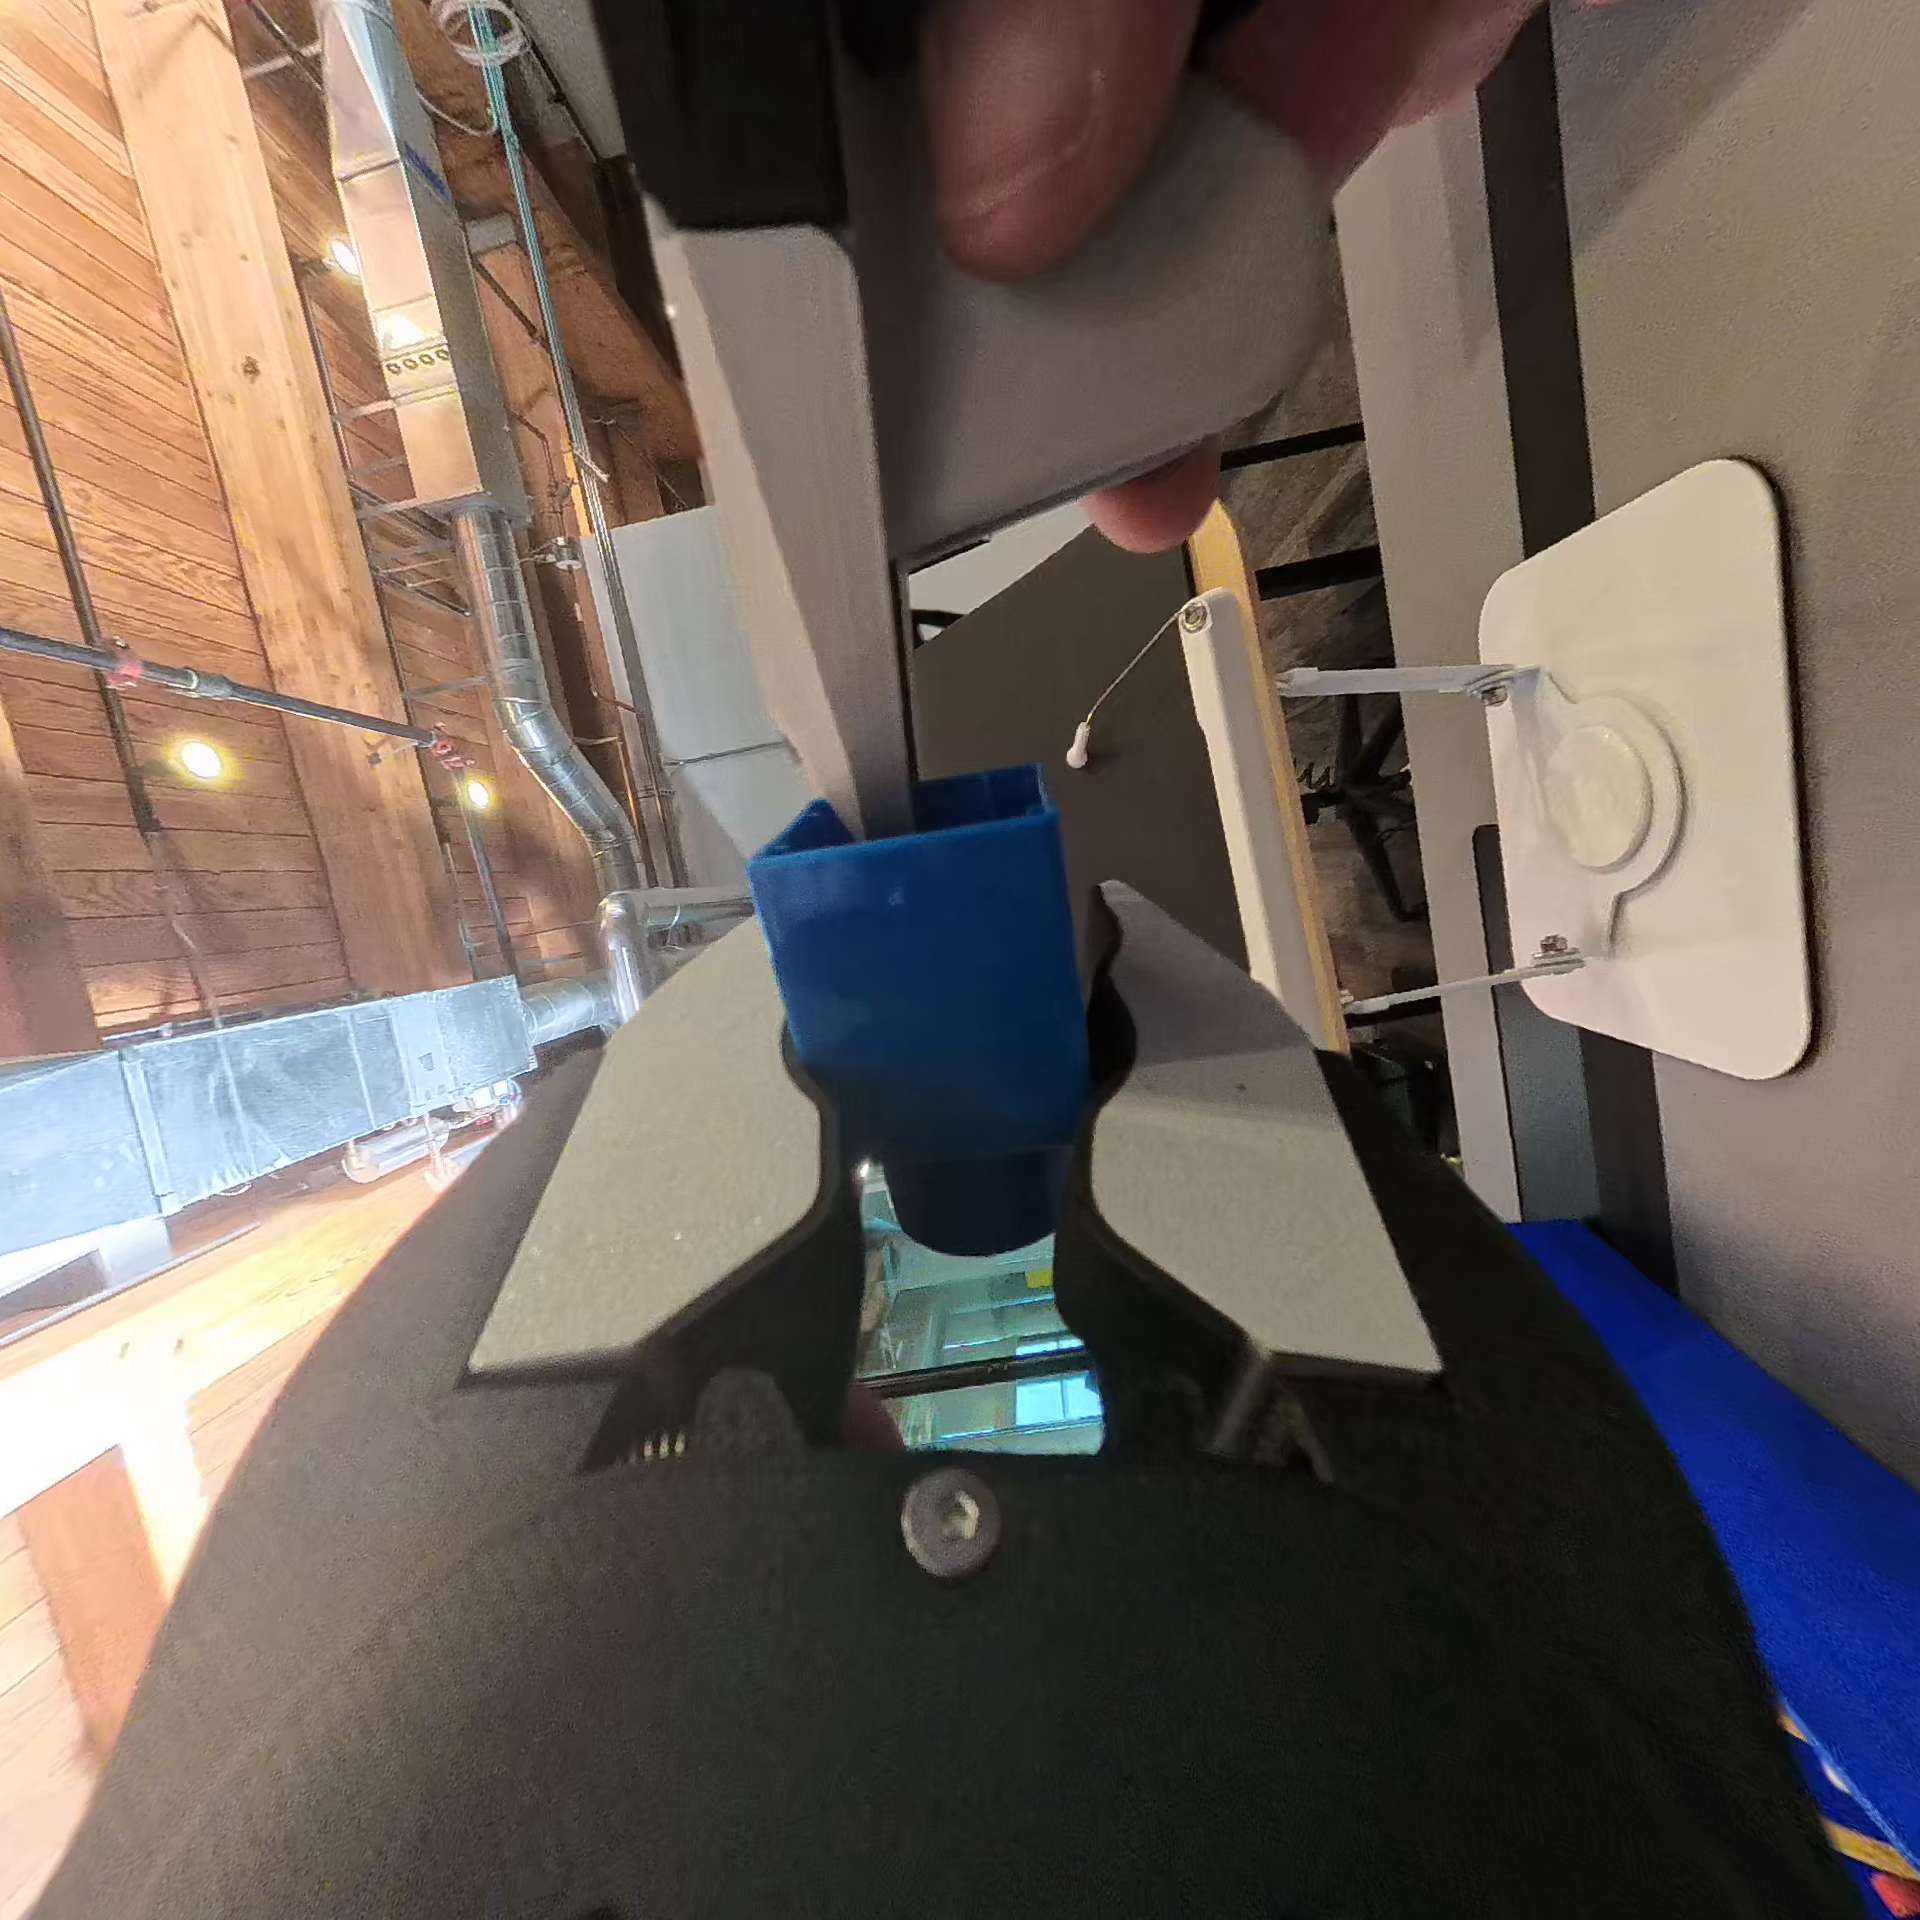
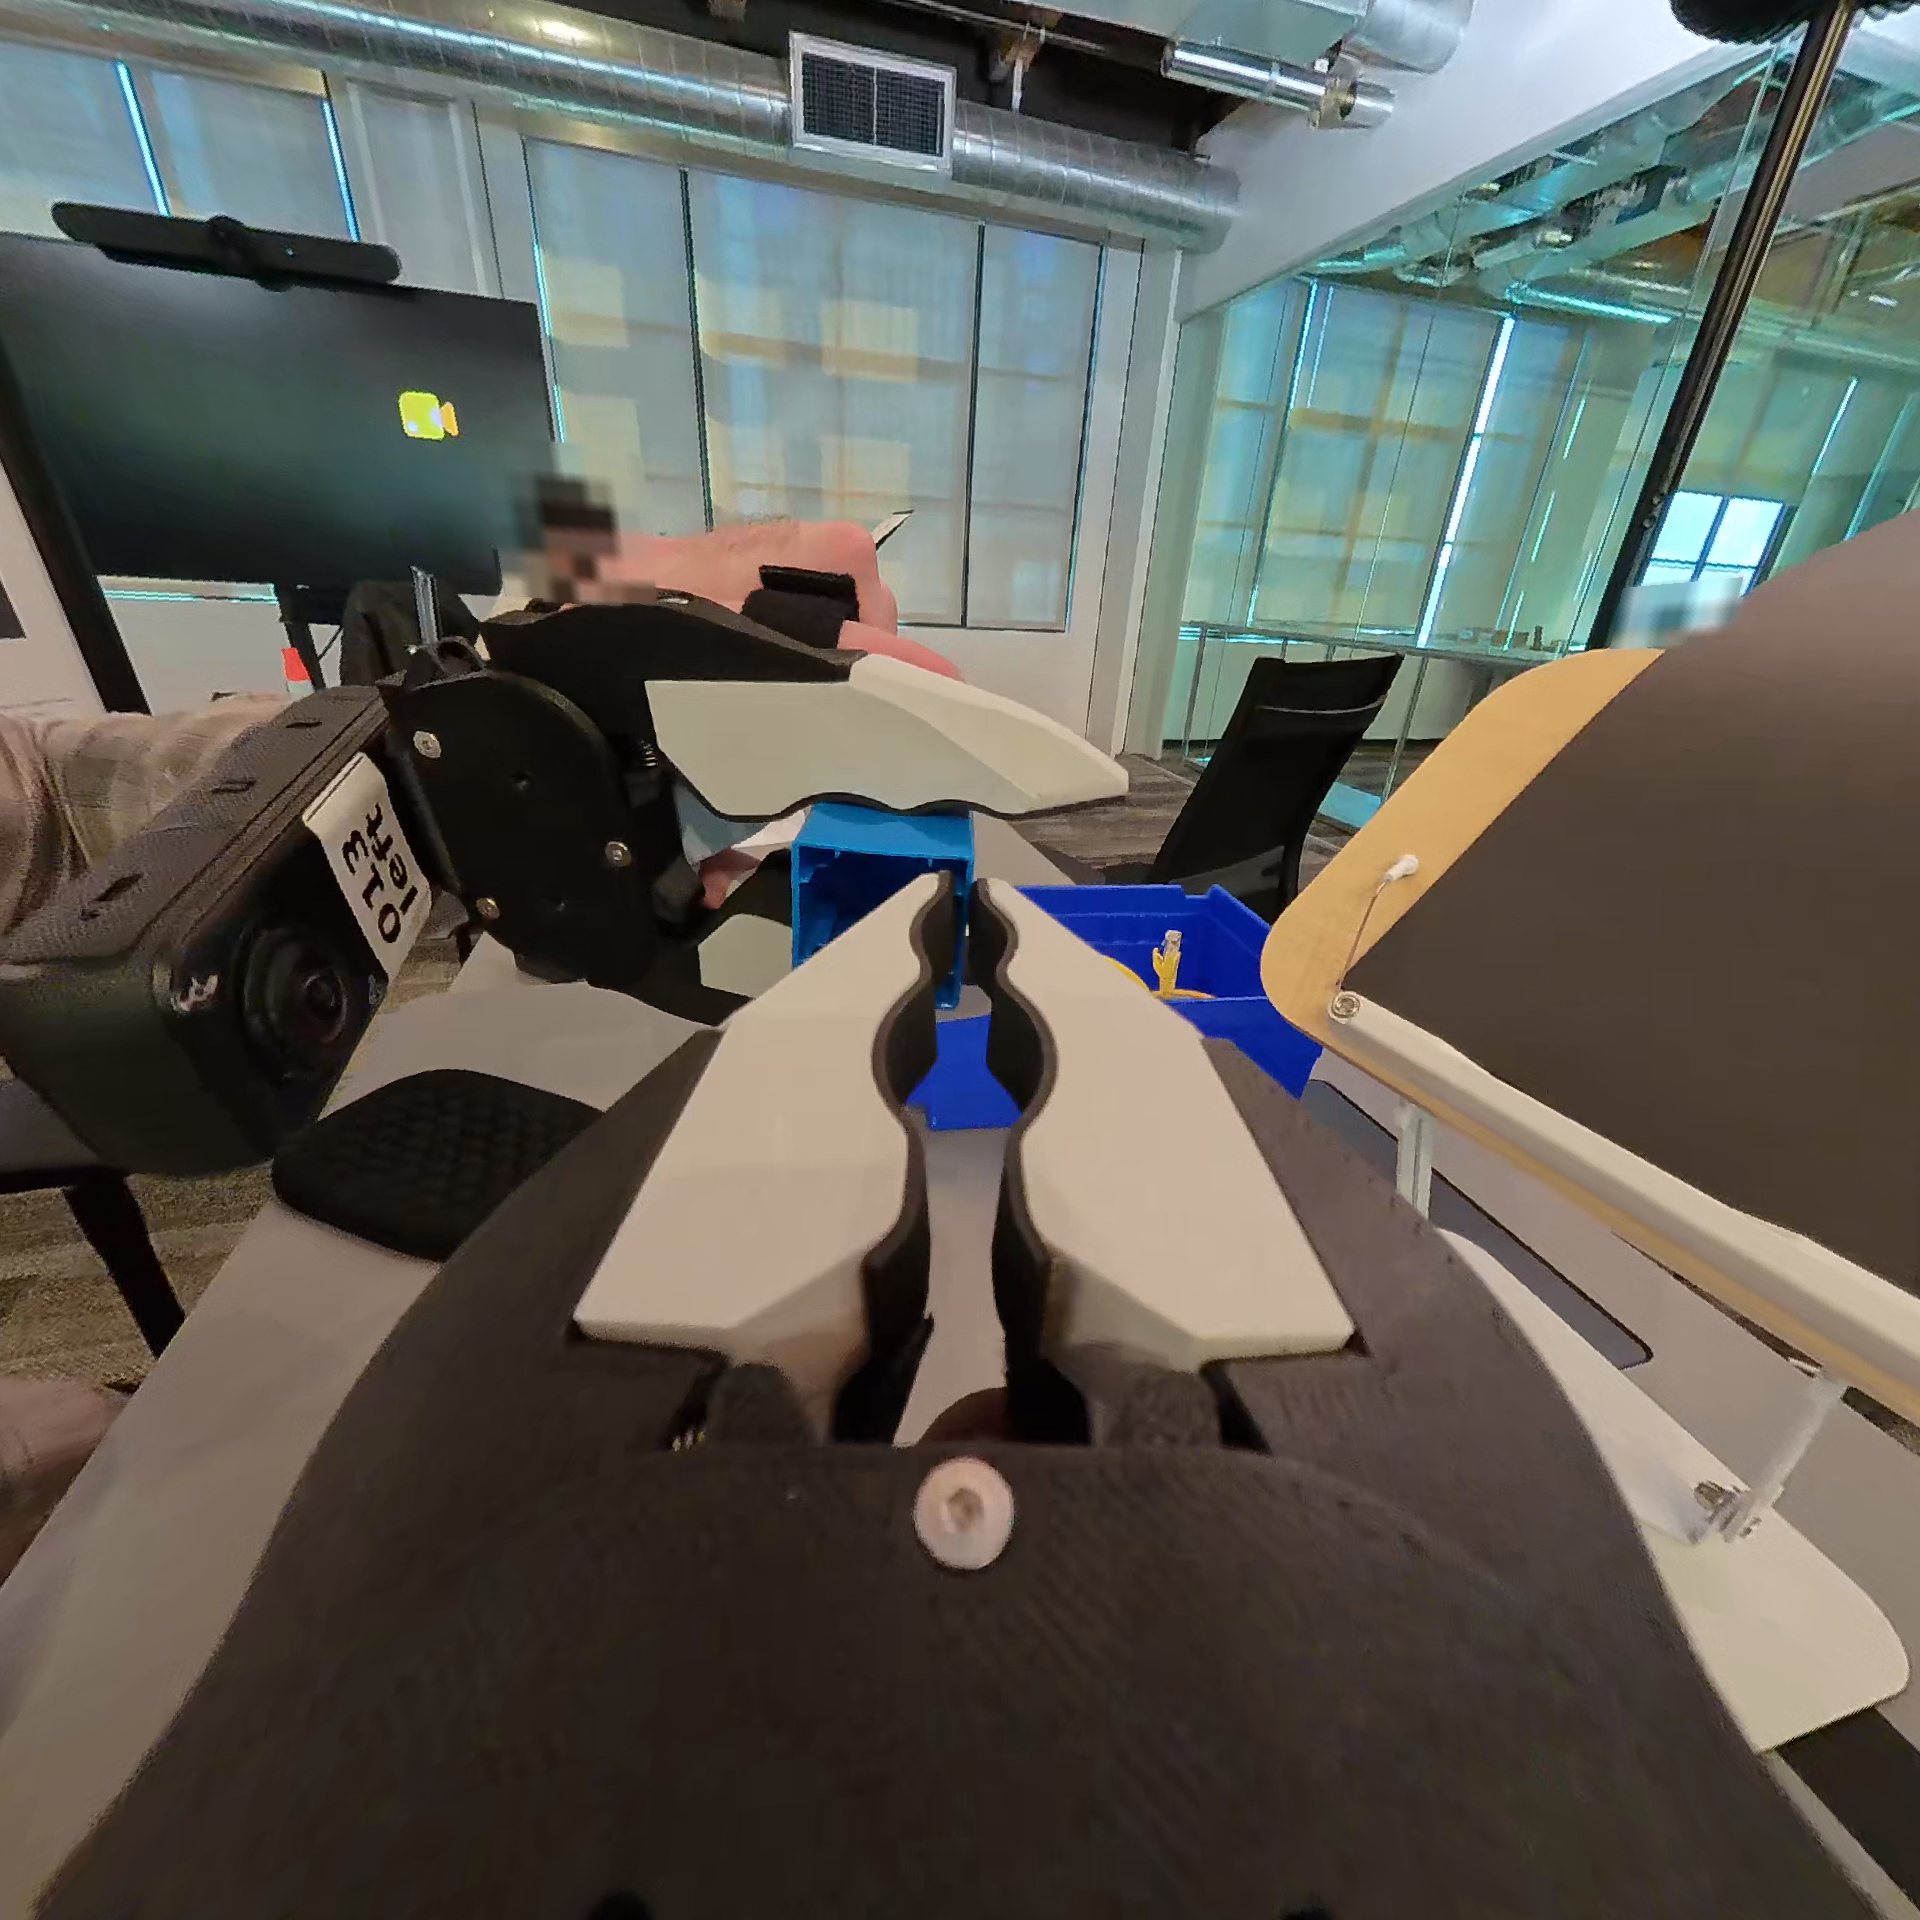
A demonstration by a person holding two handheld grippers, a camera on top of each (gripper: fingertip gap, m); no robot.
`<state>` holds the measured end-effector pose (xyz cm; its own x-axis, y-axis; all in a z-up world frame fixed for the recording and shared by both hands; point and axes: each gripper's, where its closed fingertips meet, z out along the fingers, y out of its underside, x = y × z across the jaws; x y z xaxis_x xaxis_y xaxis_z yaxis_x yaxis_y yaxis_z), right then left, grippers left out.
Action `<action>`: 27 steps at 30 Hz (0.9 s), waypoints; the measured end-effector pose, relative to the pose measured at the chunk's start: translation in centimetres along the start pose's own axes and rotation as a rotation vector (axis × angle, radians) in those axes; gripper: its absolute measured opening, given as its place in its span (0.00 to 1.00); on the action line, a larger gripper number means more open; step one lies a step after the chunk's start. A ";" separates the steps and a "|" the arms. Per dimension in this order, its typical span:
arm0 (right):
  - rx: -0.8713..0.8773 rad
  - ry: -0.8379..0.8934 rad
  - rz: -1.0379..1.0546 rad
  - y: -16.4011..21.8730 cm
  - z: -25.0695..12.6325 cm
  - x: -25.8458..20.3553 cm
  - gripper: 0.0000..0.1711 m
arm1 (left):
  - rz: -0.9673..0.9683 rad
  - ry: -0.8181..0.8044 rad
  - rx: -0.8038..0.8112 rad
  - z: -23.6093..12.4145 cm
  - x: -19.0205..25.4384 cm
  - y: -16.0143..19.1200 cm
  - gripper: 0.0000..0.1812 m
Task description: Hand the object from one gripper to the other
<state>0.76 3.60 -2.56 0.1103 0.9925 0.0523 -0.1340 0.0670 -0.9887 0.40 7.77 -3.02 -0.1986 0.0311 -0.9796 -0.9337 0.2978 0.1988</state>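
- The left gripper (image 1: 935, 997) is clamped on the blue box (image 1: 925, 935), held in mid-air.
- The right gripper (image 2: 961, 904) has its fingertips pinched on one wall of the same box.
- A blue bin (image 2: 1226, 945) sits behind.

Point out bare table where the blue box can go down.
For the blue box: bare grey tabletop lies left, on the near side of the black pad. Ahead the blue bin and on the right the board stand's white base crowd it.
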 end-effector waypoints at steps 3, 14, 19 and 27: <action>-0.006 0.016 -0.070 0.0 0.0 0.1 0.02 | -0.033 0.043 0.011 -0.1 0.2 0.0 0.24; -0.090 0.096 -0.758 -0.5 -1.0 -1.5 0.04 | -0.239 0.364 0.114 -1.3 2.8 -1.8 0.24; -0.129 0.096 -0.846 0.1 -1.0 -1.5 0.02 | -0.243 0.390 0.132 -1.4 3.1 -2.5 0.24; -0.138 0.093 -0.865 0.3 -1.0 -1.5 0.01 | -0.243 0.408 0.151 -1.6 3.4 -2.9 0.24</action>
<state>1.58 2.03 -3.10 0.1986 0.5871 0.7848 0.1535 0.7722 -0.6165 1.98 5.52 -6.93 -0.1096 -0.4236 -0.8992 -0.9199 0.3860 -0.0697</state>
